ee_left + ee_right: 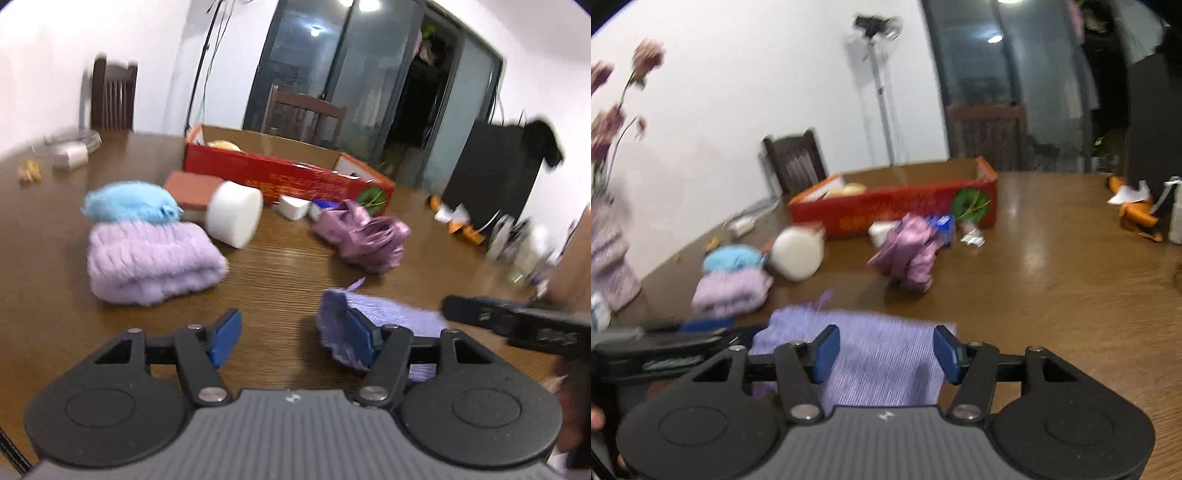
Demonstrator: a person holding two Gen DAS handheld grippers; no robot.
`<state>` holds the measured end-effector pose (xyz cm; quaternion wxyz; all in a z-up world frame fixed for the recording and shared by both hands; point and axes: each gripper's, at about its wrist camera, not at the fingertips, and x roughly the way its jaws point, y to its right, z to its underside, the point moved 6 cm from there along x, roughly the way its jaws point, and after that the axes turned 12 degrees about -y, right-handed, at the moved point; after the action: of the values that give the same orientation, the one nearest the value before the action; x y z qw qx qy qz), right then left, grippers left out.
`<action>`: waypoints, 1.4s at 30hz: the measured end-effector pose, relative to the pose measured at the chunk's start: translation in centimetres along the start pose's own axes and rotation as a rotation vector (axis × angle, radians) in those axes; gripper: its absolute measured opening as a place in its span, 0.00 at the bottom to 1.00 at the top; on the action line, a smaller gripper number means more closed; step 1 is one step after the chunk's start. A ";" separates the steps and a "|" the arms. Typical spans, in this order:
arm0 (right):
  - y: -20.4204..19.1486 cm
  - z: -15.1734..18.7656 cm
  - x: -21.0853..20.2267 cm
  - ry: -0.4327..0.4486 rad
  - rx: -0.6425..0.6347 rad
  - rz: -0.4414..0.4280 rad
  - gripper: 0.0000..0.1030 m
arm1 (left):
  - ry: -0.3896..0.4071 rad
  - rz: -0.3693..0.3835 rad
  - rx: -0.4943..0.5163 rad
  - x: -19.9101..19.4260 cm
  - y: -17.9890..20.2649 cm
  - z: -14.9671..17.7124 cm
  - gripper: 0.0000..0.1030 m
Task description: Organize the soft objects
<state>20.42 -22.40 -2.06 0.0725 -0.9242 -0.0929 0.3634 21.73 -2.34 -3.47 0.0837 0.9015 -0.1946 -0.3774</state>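
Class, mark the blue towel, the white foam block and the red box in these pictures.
blue towel [127, 201]: left wrist view, middle of its top fold.
white foam block [233, 213]: left wrist view, its round front face.
red box [897, 210]: right wrist view, its long printed side.

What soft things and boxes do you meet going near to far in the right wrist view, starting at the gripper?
Right gripper → lavender cloth → folded lilac towel → crumpled pink bag → red box.

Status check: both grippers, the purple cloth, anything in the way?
Left gripper and right gripper open. Purple cloth flat on table, between right's fingers, ungrasped. Nothing blocking.
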 end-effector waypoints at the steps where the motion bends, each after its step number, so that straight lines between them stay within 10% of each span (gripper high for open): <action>1: 0.4 -0.1 0.3 -0.009 0.018 0.000 0.60 | -0.008 0.034 -0.018 0.2 0.1 0.0 0.62; 15: 1.4 1.2 3.4 -0.043 0.012 0.072 0.62 | -0.090 0.266 -0.107 1.7 3.2 -0.5 0.61; 19: 1.4 1.3 3.3 -0.047 0.004 0.039 0.61 | -0.130 0.301 -0.125 2.9 3.8 0.0 0.34; 24: 2.0 1.1 3.2 -0.038 0.018 0.026 0.21 | -0.166 0.375 -0.186 3.8 3.4 -0.2 0.26; 28: 2.1 0.4 2.9 -0.038 0.048 -0.062 0.13 | -0.131 0.440 -0.191 3.1 3.4 -1.6 0.23; 36: 2.2 -9.8 2.8 0.058 0.019 -0.200 0.12 | -0.003 0.429 -0.049 2.0 3.3 -13.2 0.23; 42: 2.6 -23.0 11.1 0.041 -0.038 -0.201 0.12 | -0.010 0.315 0.034 8.7 1.4 -26.0 0.23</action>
<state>44.47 -24.02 6.83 0.0931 -0.9186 -0.1904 0.3336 45.40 -7.10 9.55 0.1256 0.8591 -0.3405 -0.3610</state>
